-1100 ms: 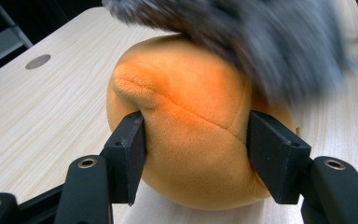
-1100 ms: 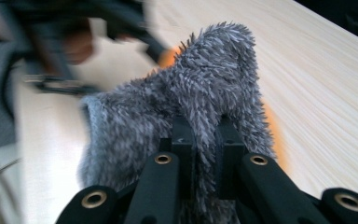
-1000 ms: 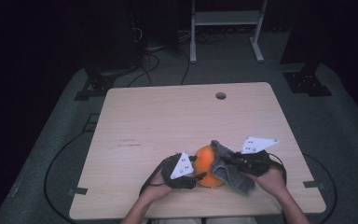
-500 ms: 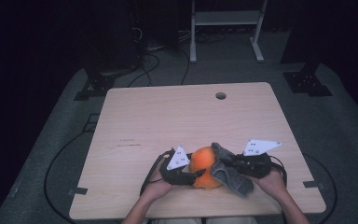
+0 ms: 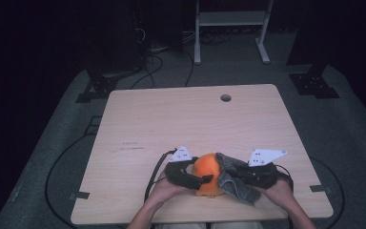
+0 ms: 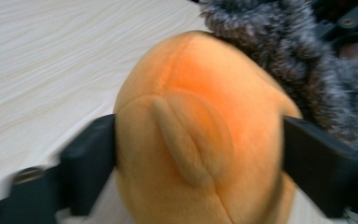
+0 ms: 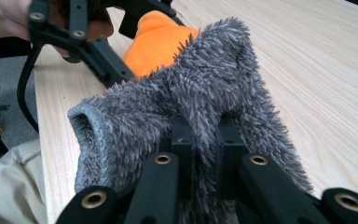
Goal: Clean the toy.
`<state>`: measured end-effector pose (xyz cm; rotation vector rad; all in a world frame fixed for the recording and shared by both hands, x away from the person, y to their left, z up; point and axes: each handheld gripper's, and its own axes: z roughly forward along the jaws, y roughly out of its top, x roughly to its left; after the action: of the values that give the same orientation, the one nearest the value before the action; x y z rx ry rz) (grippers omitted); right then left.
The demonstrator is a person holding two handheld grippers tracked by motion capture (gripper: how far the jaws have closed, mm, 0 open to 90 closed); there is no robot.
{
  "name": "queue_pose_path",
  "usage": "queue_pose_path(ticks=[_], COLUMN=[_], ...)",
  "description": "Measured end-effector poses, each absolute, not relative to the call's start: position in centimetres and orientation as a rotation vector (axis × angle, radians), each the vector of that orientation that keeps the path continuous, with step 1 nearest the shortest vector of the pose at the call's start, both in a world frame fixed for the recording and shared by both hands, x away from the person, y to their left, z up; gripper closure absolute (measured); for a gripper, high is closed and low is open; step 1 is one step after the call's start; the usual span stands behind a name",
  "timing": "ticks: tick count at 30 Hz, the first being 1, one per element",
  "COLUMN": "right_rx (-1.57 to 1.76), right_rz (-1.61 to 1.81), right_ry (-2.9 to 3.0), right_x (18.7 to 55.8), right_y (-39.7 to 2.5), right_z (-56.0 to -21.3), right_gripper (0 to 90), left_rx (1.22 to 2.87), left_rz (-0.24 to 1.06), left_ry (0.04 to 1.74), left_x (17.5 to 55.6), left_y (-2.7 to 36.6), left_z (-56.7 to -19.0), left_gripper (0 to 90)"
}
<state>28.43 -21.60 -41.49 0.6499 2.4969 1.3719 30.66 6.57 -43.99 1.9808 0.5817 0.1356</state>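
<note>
An orange plush toy [image 5: 208, 174] sits near the table's front edge, and my left gripper [image 5: 205, 179] is shut on it. In the left gripper view the plush toy [image 6: 200, 140] is squeezed between the two black jaws. A grey fuzzy cloth [image 5: 236, 183] lies against the toy's right side, with my right gripper [image 5: 236, 174] shut on it. The right gripper view has the cloth [image 7: 186, 107] bunched over the closed jaws, with the orange toy [image 7: 156, 39] and the left gripper's frame [image 7: 81, 44] beyond it.
The wooden table [image 5: 171, 124] has a round cable hole [image 5: 225, 98] at the back. Dark floor with cables and a white stand's legs [image 5: 228, 28] lie behind it. The person's hands [image 5: 164, 193] hold both grippers at the front edge.
The orange toy and the left gripper have shifted slightly, and the toy has turned in the jaws. The right gripper with the grey cloth has stayed almost in place.
</note>
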Motion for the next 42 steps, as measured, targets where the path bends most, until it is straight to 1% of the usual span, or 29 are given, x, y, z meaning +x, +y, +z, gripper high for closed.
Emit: queue_pose_path(ticks=[1,2,3,4,5,7,10,11,12,13,14,15,17,18,19,21,22,23,24,25,26,27,28,29,31,34,37,40,42], right_rx=[0.649,0.649,0.669,0.683,0.683,0.758,0.793,0.791,0.791,0.772,0.771,0.762,0.747,0.713,0.707,0.709,0.709,0.701,0.692,0.679,0.679,0.658,0.658,0.657,0.679,0.705,0.780,0.824,0.829], right_rz=[1.383,1.383,1.424,1.455,1.455,1.469,1.465,1.462,1.462,1.452,1.455,1.465,1.458,1.454,1.446,1.430,1.430,1.435,1.457,1.475,1.475,1.475,1.475,1.448,1.476,1.479,1.448,1.436,1.484], right_ry=[2.480,2.480,2.432,2.394,2.394,2.324,2.362,2.404,2.404,2.420,2.430,2.440,2.446,2.461,2.463,2.458,2.458,2.420,2.400,2.379,2.379,2.350,2.350,2.365,2.394,2.402,2.414,2.420,2.379], right_x=[28.5,28.5,28.7,28.8,28.8,29.9,30.6,30.6,30.6,30.2,30.0,29.8,29.6,29.0,28.8,28.7,28.7,28.7,28.6,28.5,28.5,28.4,28.4,28.7,29.3,29.7,30.1,30.3,30.2], right_y=[-22.0,-22.0,-22.6,-23.0,-23.0,-23.7,-23.7,-23.2,-23.2,-22.8,-22.7,-22.6,-22.5,-22.3,-22.3,-22.3,-22.3,-22.6,-22.6,-22.4,-22.4,-21.7,-21.7,-21.1,-20.9,-21.0,-22.1,-22.7,-22.9], right_z=[-41.3,-41.3,-40.7,-40.4,-40.4,-40.2,-40.8,-41.6,-41.6,-41.7,-41.7,-41.7,-41.6,-41.4,-41.3,-41.2,-41.2,-40.7,-40.3,-39.9,-39.9,-39.5,-39.5,-39.8,-40.7,-41.4,-42.6,-43.1,-42.5], right_gripper=[81.0,81.0,81.0,81.0,81.0,81.0,81.0,81.0,81.0,81.1,81.1,81.1,81.1,81.1,81.1,81.1,81.1,81.1,81.1,81.1,81.1,81.1,81.1,81.1,81.1,81.1,81.0,81.0,81.1], left_rx=[1.982,1.982,1.984,1.993,1.993,2.018,2.018,2.031,2.031,2.002,1.980,1.967,1.972,1.979,1.987,1.994,1.994,1.970,1.970,1.950,1.950,1.965,1.965,1.984,1.988,1.997,2.005,2.009,2.017], left_rz=[0.229,0.229,0.337,0.392,0.392,0.437,0.417,0.332,0.332,0.225,0.168,0.146,0.140,0.128,0.128,0.252,0.252,0.342,0.342,0.467,0.467,0.509,0.509,0.466,0.427,0.400,0.362,0.359,0.357], left_ry=[0.507,0.507,0.414,0.365,0.365,0.269,0.279,0.349,0.349,0.443,0.475,0.493,0.499,0.505,0.516,0.457,0.457,0.391,0.391,0.316,0.316,0.282,0.282,0.306,0.330,0.354,0.376,0.387,0.389], left_x=[30.0,30.0,29.5,29.2,29.2,28.8,29.1,29.9,29.9,30.4,30.5,30.5,30.5,30.5,30.4,29.7,29.7,29.2,29.2,28.7,28.7,28.8,28.8,29.3,29.7,29.9,30.2,30.3,30.3], left_y=[6.4,6.4,6.2,6.0,6.0,5.7,6.0,6.5,6.5,6.9,7.1,7.1,7.0,6.9,6.7,6.4,6.4,6.2,6.2,5.8,5.8,5.8,5.8,6.5,7.3,7.8,8.6,8.8,9.0], left_z=[-43.5,-43.5,-43.0,-42.8,-42.8,-42.8,-43.1,-43.2,-43.2,-43.1,-42.9,-42.8,-42.7,-42.6,-42.7,-42.8,-42.8,-42.4,-42.4,-42.2,-42.2,-42.3,-42.3,-43.0,-43.5,-43.5,-43.8,-43.9,-43.9], left_gripper=[35.9,37.6,38.9,39.2,39.4,39.3,37.4,26.0,20.9,16.6,13.3,12.5,12.9,15.3,22.1,36.9,40.8,42.3,43.0,43.0,42.8,42.3,41.7,41.0,39.4,37.6,35.4,35.1,35.2])
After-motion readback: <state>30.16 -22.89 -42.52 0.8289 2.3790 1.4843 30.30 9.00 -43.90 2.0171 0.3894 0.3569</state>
